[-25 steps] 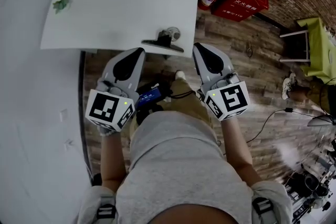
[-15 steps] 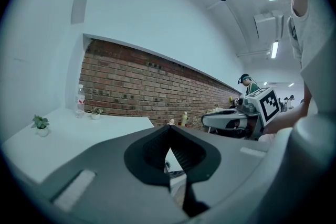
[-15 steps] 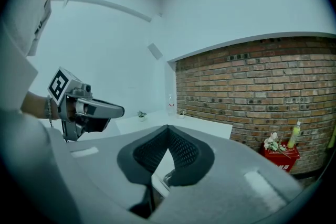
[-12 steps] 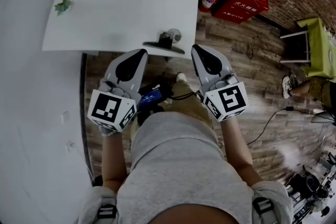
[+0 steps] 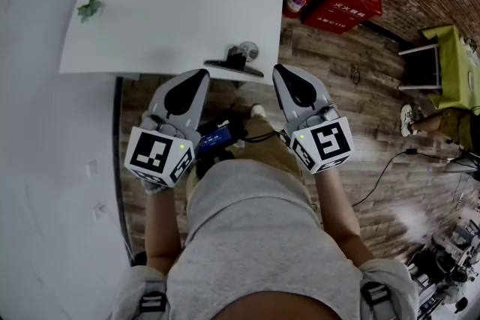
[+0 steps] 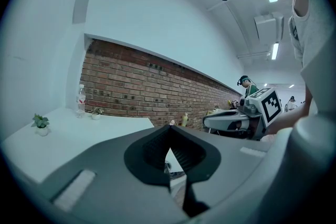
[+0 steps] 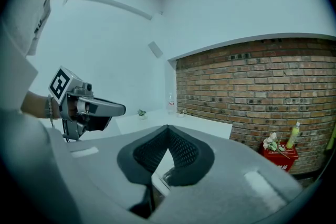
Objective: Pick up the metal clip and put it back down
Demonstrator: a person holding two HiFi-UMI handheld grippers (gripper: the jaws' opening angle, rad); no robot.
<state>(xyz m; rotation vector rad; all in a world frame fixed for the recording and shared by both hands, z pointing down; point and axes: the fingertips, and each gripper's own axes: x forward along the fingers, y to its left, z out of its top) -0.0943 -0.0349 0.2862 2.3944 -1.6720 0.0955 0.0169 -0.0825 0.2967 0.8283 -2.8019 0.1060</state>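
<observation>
Head view: metal clip lies just ahead, between two shut hand-held grippers

Both tools are held level and side by side in front of the person's body. The left hand-held gripper (image 5: pixel 199 74) has its jaws pressed together with nothing between them, and the left gripper view confirms it. The right hand-held gripper (image 5: pixel 278 70) is likewise closed and empty. Their tips point toward the near edge of the white table (image 5: pixel 150 11), stopping just short of it.

The metal clip (image 5: pixel 234 62) sits right at that near edge, close to the table's right corner, in the gap between the two tips and slightly beyond them. Its dark long bar runs across the view from left to right, dipping a little toward the right, so it lies crosswise to both tools, with its wire loops rising on the far side. Each tip is near one end of the bar. Neither is clearly closer, though the right looks a shade nearer. Either one would have to open before advancing, I judge
</observation>
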